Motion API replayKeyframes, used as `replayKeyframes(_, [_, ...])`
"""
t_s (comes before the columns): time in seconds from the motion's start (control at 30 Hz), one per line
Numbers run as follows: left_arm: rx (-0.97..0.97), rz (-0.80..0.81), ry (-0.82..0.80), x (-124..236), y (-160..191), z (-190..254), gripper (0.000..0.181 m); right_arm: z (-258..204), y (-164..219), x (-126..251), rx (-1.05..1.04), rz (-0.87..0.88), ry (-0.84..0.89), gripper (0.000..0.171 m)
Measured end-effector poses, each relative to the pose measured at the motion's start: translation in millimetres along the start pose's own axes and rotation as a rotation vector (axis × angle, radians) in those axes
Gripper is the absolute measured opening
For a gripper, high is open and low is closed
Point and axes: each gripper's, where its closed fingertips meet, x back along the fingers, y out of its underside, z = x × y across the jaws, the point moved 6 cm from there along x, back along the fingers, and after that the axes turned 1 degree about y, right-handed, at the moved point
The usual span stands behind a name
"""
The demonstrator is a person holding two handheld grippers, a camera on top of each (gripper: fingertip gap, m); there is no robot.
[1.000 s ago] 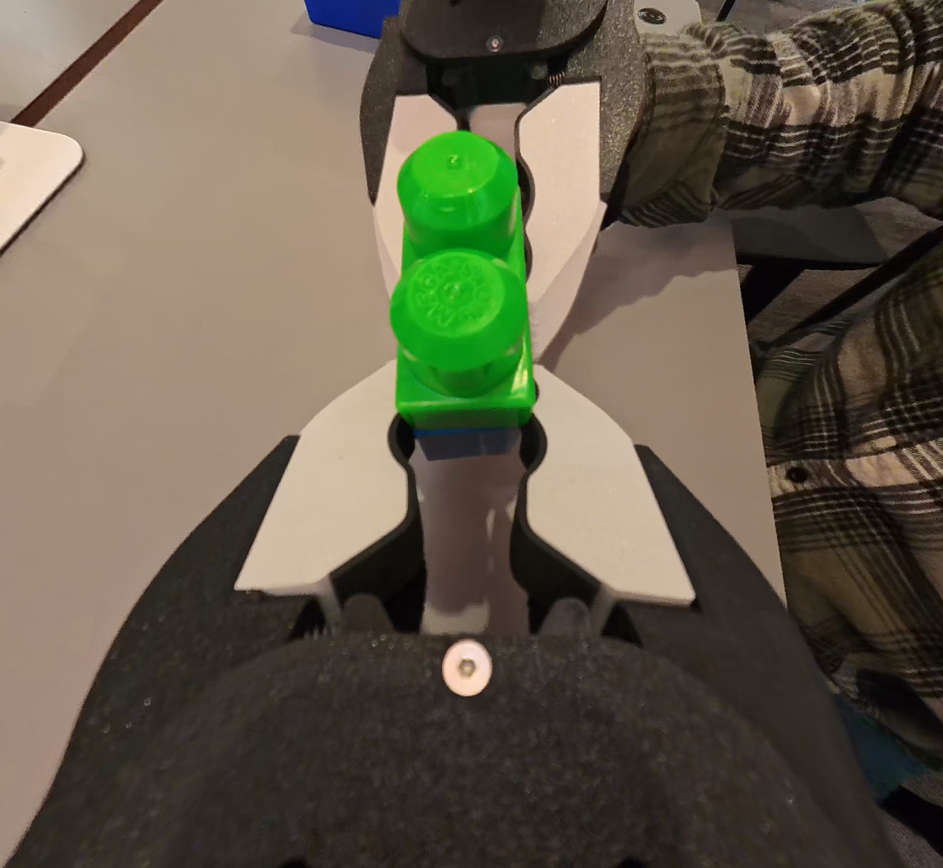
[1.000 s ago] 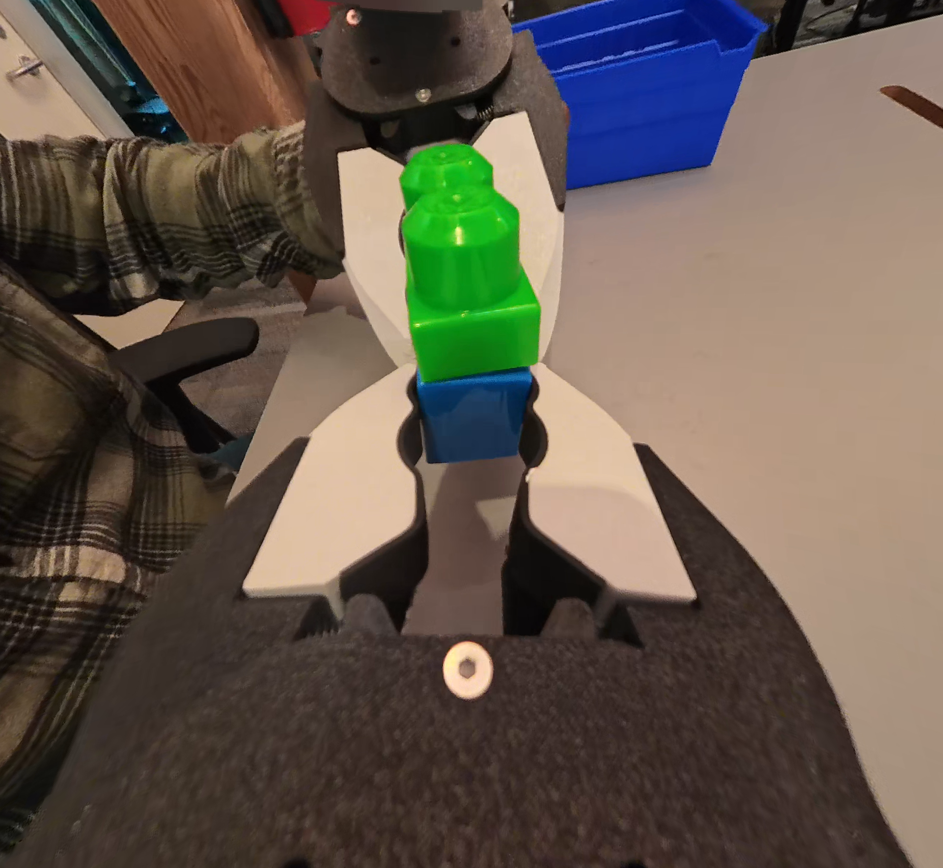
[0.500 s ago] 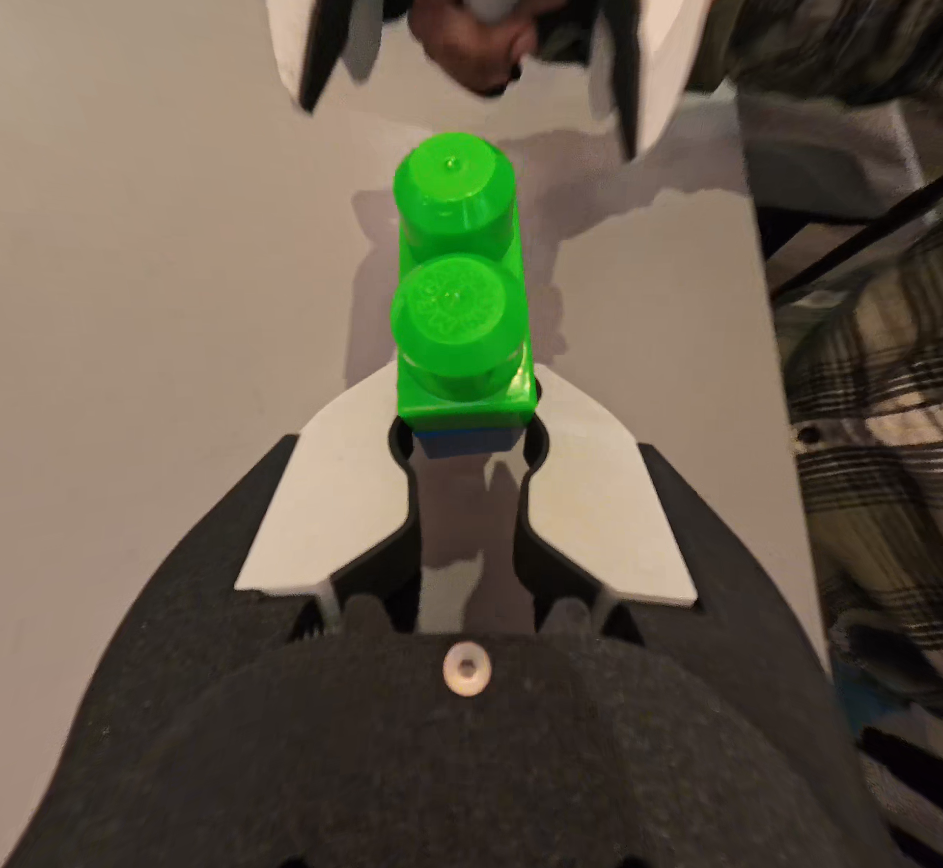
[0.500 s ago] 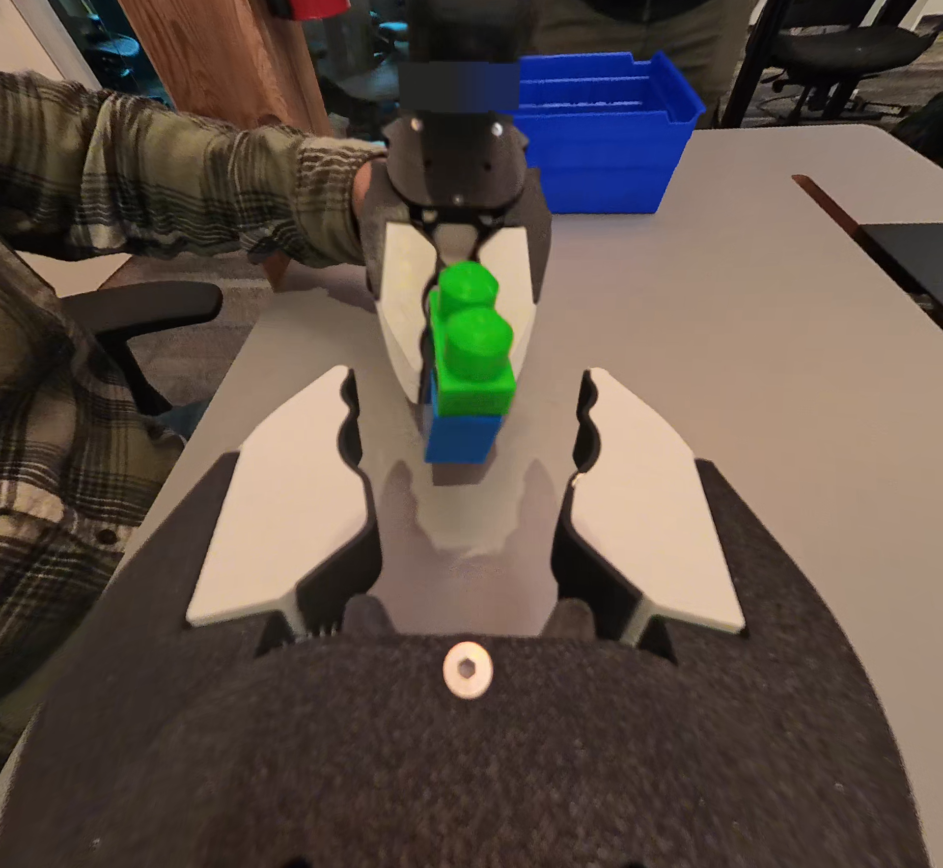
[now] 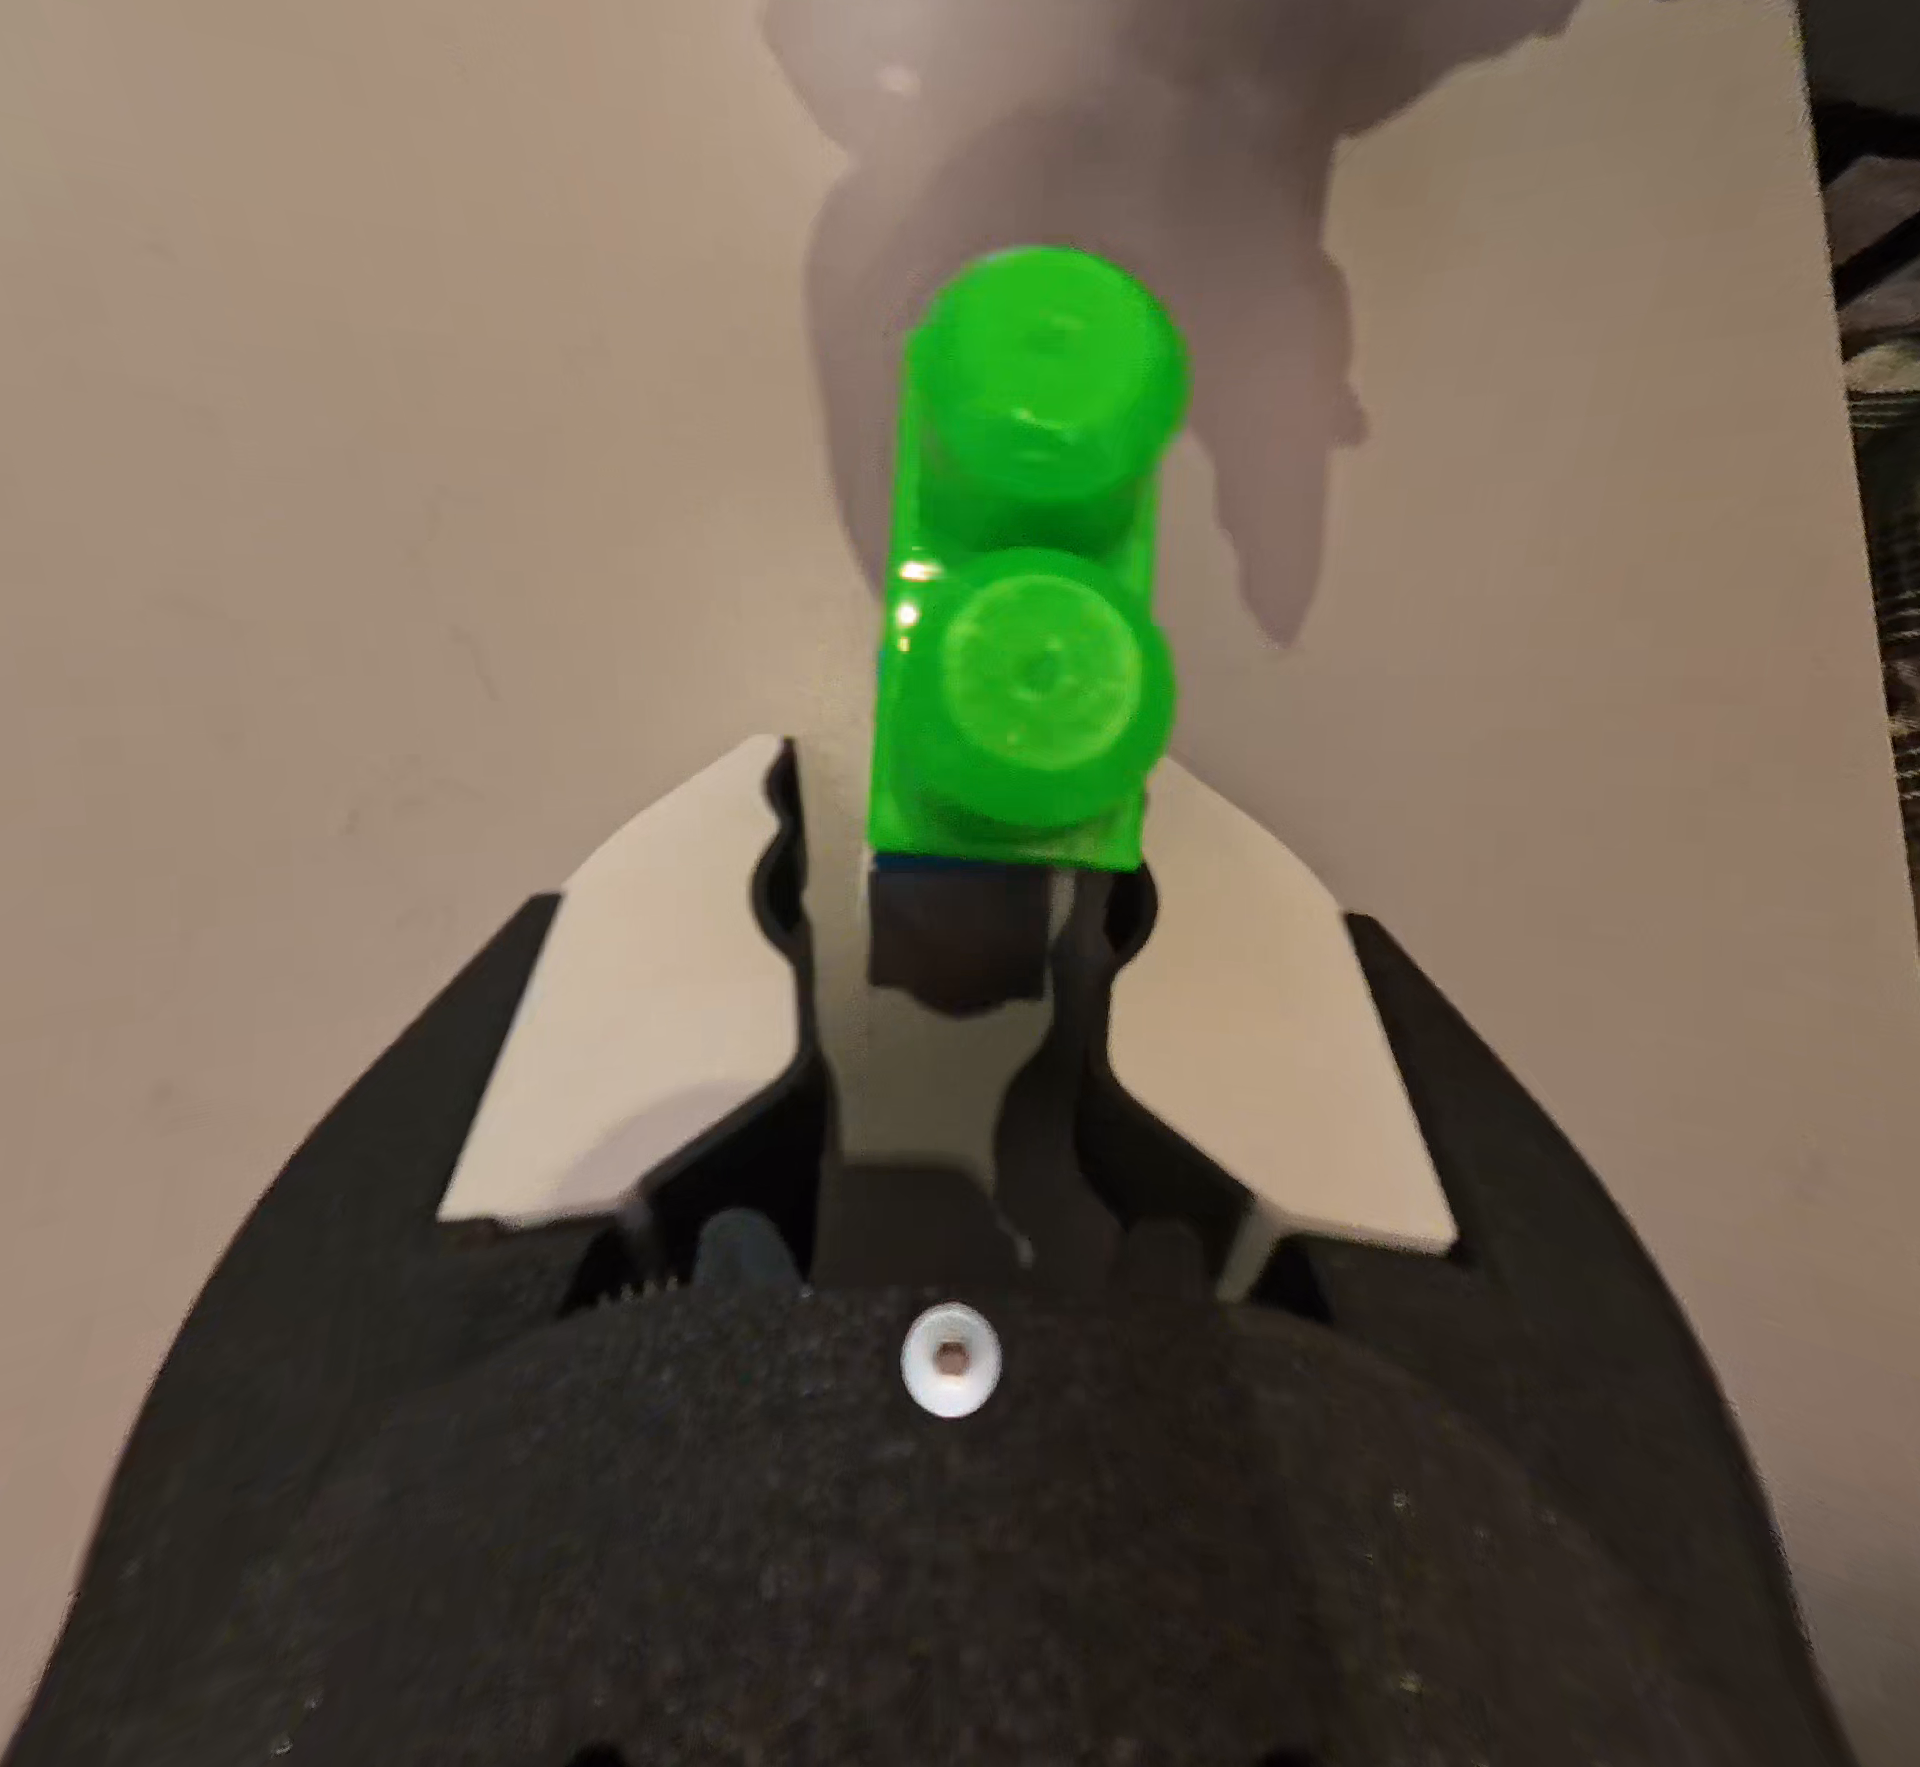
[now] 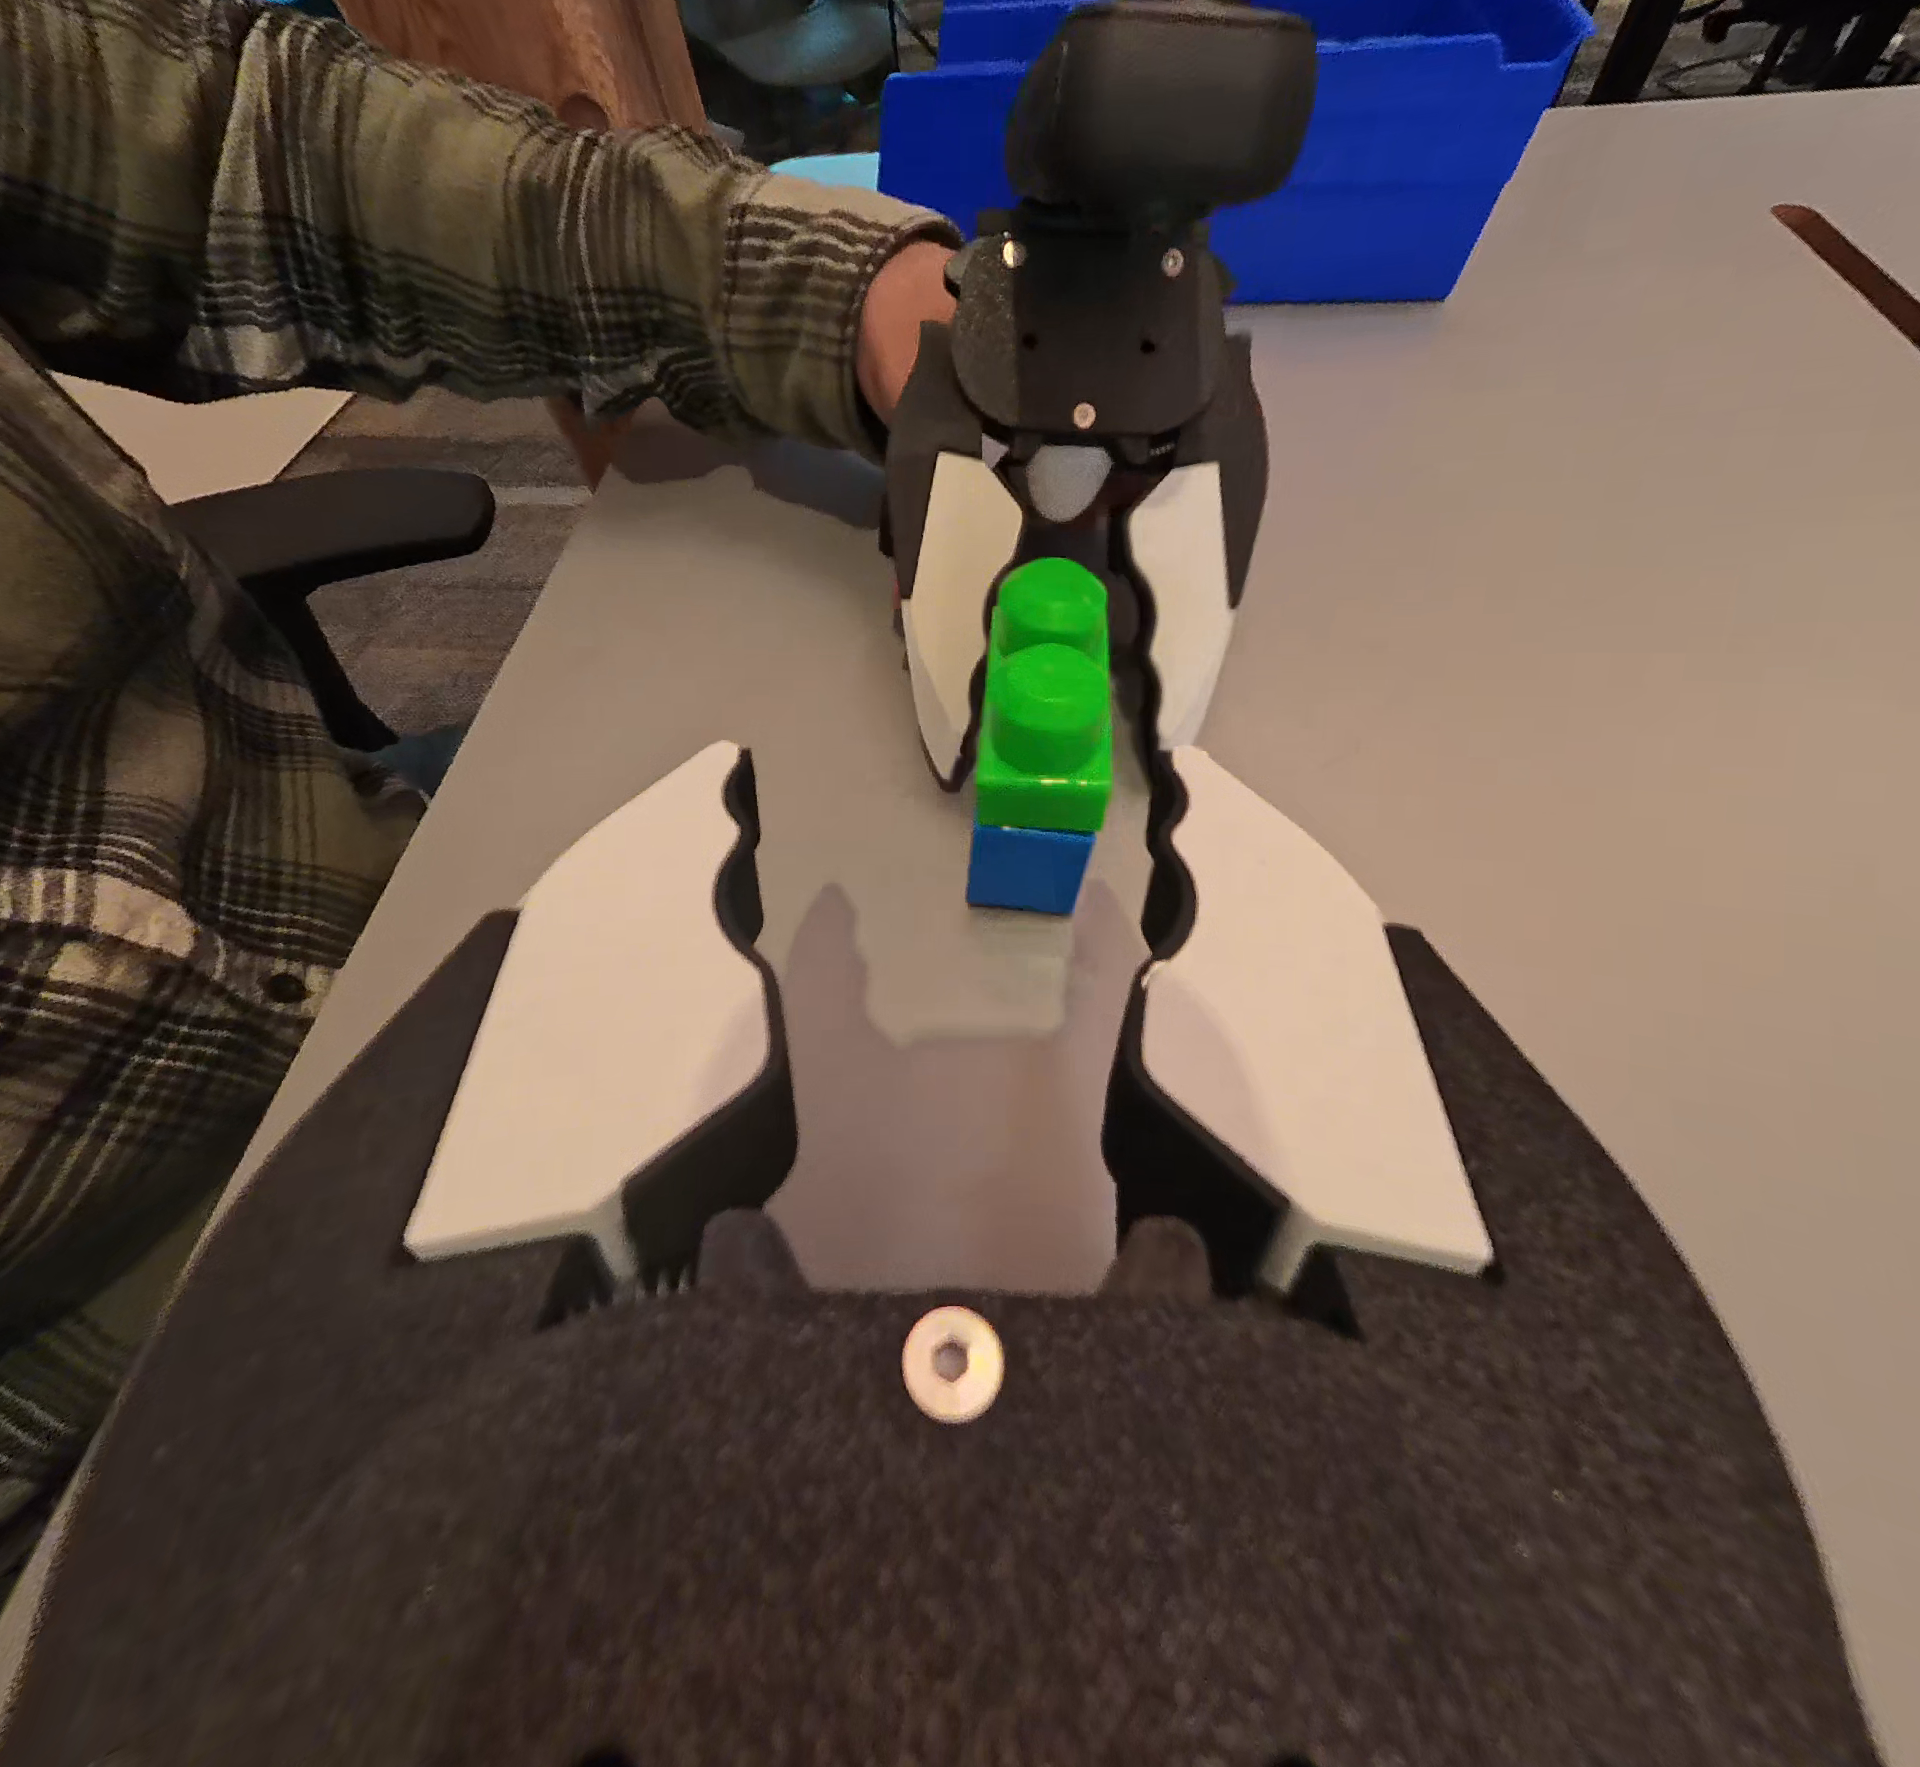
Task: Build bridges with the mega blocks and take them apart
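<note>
On the smooth grey table (image 6: 1558, 678), both grippers (image 5: 966, 844) (image 6: 956, 844) gape around the studded green block (image 6: 1044, 730) atop blue (image 6: 1029, 870)

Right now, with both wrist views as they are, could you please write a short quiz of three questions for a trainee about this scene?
1. Multiple choice: what does the green block sit on?
A) a red block
B) a blue block
C) a yellow plate
2. True or false: the right gripper is shut on the blue block.
3. Short answer: how many round studs are on top of the green block?

Key:
1. B
2. False: its jaws are wide apart and touch neither block.
3. Two
</note>
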Motion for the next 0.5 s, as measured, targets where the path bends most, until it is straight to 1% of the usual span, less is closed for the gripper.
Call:
replayKeyframes(0.03, [0.003, 0.004, -0.02, 2, -1, -1, 0.066, -1, 1, 1, -0.001, -0.002, 0.008, 0.073])
replayKeyframes(0.1, [0.001, 0.036, -0.069, 7, -6, 1, 0.076, -4, 4, 3, -0.009, -0.003, 0.015, 0.075])
replayKeyframes(0.23, [-0.038, 0.034, -0.199, 13, -15, 7, 0.113, -8, 11, 8, -0.031, -0.014, 0.029, 0.08])
replayKeyframes(0.27, [-0.072, 0.025, -0.223, 14, -18, 12, 0.118, -10, 13, 10, -0.035, -0.019, 0.031, 0.08])
replayKeyframes(0.3, [-0.114, 0.005, -0.244, 16, -21, 16, 0.121, -11, 14, 11, -0.04, -0.022, 0.034, 0.08])
replayKeyframes(0.37, [-0.194, -0.041, -0.237, 18, -29, 24, 0.121, -13, 17, 12, -0.049, -0.029, 0.045, 0.081])
replayKeyframes(0.43, [-0.237, -0.068, -0.195, 16, -37, 30, 0.117, -14, 21, 11, -0.058, -0.033, 0.074, 0.081])
replayKeyframes(0.5, [-0.259, -0.101, -0.195, 15, -40, 26, 0.116, -13, 26, 6, -0.069, -0.046, 0.125, 0.081])
